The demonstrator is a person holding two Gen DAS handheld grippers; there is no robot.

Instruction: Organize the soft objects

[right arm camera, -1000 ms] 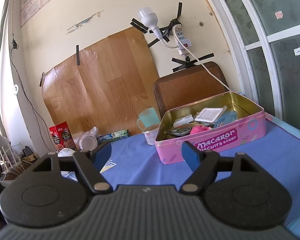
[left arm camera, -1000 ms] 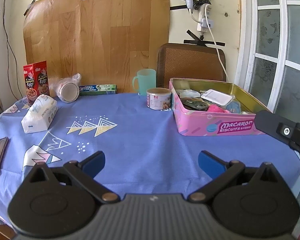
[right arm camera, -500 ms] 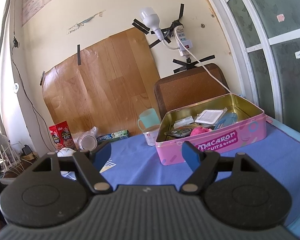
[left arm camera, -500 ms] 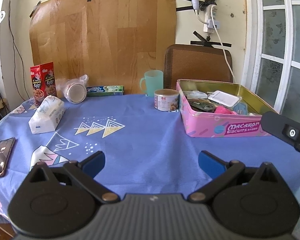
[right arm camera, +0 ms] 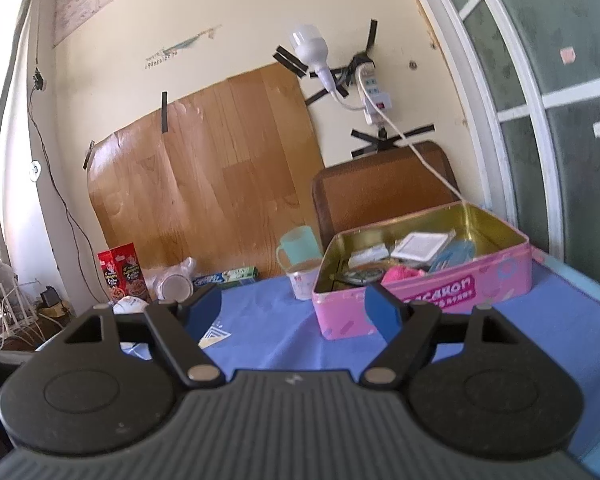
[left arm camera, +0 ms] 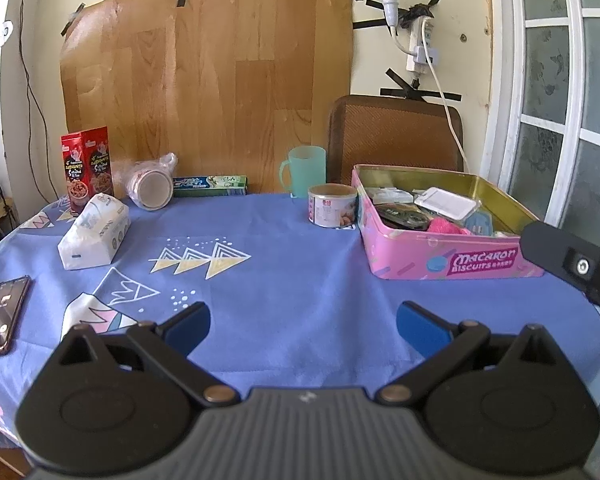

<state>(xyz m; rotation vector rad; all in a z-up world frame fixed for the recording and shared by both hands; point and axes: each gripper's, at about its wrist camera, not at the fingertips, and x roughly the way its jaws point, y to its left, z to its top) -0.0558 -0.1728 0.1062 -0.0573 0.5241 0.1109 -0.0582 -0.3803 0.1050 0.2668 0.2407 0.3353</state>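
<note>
A white soft tissue pack (left arm camera: 94, 231) lies on the blue tablecloth at the left. A pink open "Macaron Biscuits" tin (left arm camera: 440, 260) stands at the right and holds a pink soft item (left arm camera: 444, 226), a white case and other small things. My left gripper (left arm camera: 302, 326) is open and empty, low over the table's near edge. My right gripper (right arm camera: 296, 312) is open and empty, in front of the tin (right arm camera: 440, 292); part of it shows at the right edge of the left wrist view (left arm camera: 572, 264). The pink soft item (right arm camera: 398, 274) shows in the tin.
A phone (left arm camera: 2, 314) lies at the left edge. A red snack box (left arm camera: 86, 168), a wrapped jar (left arm camera: 150, 188), a green toothpaste box (left arm camera: 210, 186), a green mug (left arm camera: 304, 172) and a small can (left arm camera: 332, 210) stand along the back. A brown chair (left arm camera: 396, 140) is behind the table.
The left view has risen and pulled back a little, so the table objects sit lower and farther. The right gripper has barely moved. Both stay open.
</note>
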